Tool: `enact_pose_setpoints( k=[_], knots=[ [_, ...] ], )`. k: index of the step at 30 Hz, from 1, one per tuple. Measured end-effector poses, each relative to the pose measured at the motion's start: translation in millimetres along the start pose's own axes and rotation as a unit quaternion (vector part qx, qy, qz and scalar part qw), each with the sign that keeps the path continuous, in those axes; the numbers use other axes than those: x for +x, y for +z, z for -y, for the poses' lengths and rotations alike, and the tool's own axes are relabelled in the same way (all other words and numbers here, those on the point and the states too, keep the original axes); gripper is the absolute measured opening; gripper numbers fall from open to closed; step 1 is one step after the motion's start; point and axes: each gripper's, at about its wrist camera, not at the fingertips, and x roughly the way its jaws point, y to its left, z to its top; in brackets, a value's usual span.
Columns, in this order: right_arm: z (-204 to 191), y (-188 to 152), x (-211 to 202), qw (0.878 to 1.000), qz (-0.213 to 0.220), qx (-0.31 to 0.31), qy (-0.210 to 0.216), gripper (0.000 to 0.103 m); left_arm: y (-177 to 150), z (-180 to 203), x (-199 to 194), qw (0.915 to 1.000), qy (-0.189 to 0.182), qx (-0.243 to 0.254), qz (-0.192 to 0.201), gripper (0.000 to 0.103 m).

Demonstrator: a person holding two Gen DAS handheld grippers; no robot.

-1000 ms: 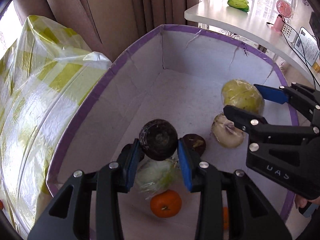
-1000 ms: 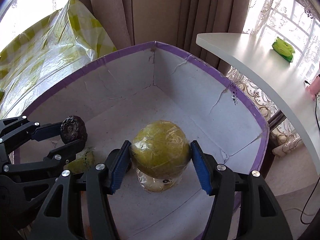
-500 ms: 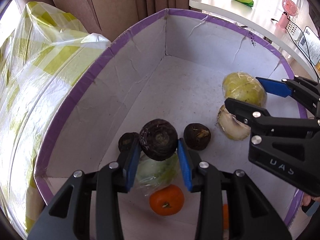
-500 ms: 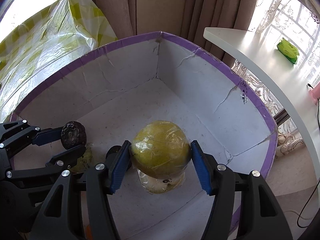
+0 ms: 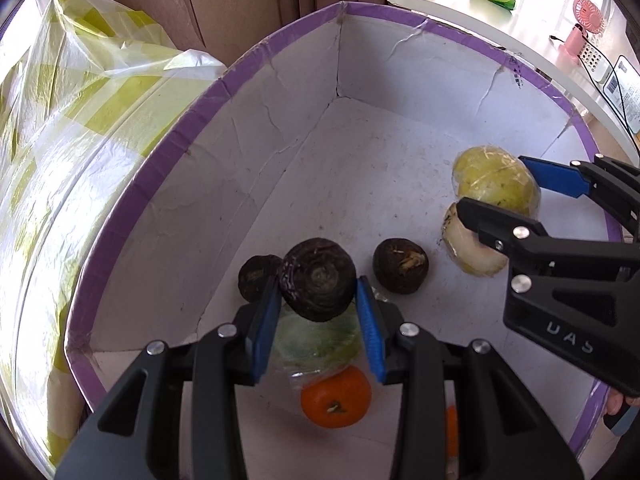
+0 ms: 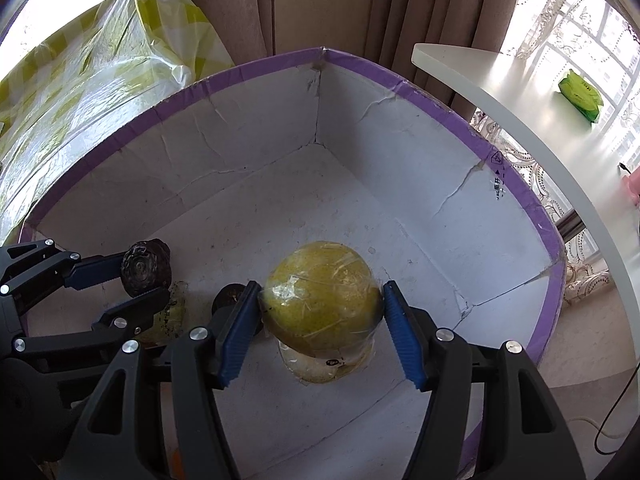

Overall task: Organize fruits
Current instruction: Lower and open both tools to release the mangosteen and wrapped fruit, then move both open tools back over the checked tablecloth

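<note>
Hovering over the purple-rimmed box (image 5: 208, 104), the left gripper (image 5: 318, 300) clenches a dark round fruit (image 5: 318, 285), while the right gripper (image 6: 322, 320) grasps a wrapped yellow-green fruit (image 6: 322, 304) above another wrapped one (image 6: 320, 368) on the floor.

I see the far half of the box (image 5: 280, 184) floor bare and open to me, right up to the back corner, with the purple-edged walls closing it on every side. Nearer, my left gripper (image 5: 318, 300) hangs over a crowded patch: a dark fruit (image 5: 400, 266) just to its right, another dark fruit (image 5: 254, 276) at its left, a wrapped pale green fruit (image 5: 320, 342) and an orange (image 5: 336, 396) underneath. My right gripper (image 6: 322, 320) sits above a pale wrapped fruit (image 6: 320, 368) close to the right wall. Between the two grippers a strip of floor stays free. A plastic-covered bundle (image 5: 60, 160) presses against the left wall outside; the white counter (image 6: 520, 92) overhangs beyond the right wall.
</note>
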Motion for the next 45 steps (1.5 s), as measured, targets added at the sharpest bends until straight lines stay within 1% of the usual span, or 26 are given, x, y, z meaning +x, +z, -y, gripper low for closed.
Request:
enact_pose_setpoints(
  k=[3,4,6,8,16,18,20,33,38,41,43,45],
  knots=[
    [0,1,0,1.000,0.000,0.001,0.000,0.062,0,0,1,1.0000,0.000,0.000,0.001,0.040],
    [0,1,-2,1.000,0.002,0.002,0.000,0.065,0,0,0,1.0000,0.000,0.000,0.002,0.041],
    [-1,1,-3,1.000,0.006,0.001,-0.002,0.071,0,0,-2,1.0000,-0.001,-0.001,0.007,0.052],
    [-1,1,-4,1.000,0.006,0.000,-0.002,0.072,0,0,-3,0.9999,0.001,0.000,0.010,0.055],
    [-1,0,-5,1.000,0.007,0.000,-0.003,0.073,1,0,-3,0.9999,0.000,-0.002,0.013,0.056],
    [-1,0,-6,1.000,0.008,-0.001,-0.004,0.074,1,0,-5,0.9999,0.001,-0.002,0.017,0.060],
    [-1,0,-7,1.000,0.009,-0.001,-0.005,0.076,1,1,-8,0.9998,0.001,-0.002,0.020,0.061],
    [-1,0,-8,1.000,0.013,0.002,-0.003,0.078,-1,-2,-18,0.9996,-0.001,-0.005,0.026,0.063],
    [2,1,-10,1.000,0.013,0.007,0.002,0.083,-4,1,-28,0.9988,-0.006,-0.003,0.049,0.070],
    [5,2,-11,1.000,0.010,0.014,0.008,0.083,-6,2,-38,0.9978,-0.009,-0.002,0.065,0.070],
    [8,3,-15,1.000,0.015,0.023,0.010,0.087,-7,-1,-47,0.9967,-0.011,-0.007,0.081,0.073],
    [11,5,-22,0.999,0.025,0.027,0.007,0.087,-8,-6,-56,0.9949,-0.017,-0.016,0.098,0.079]
  ],
)
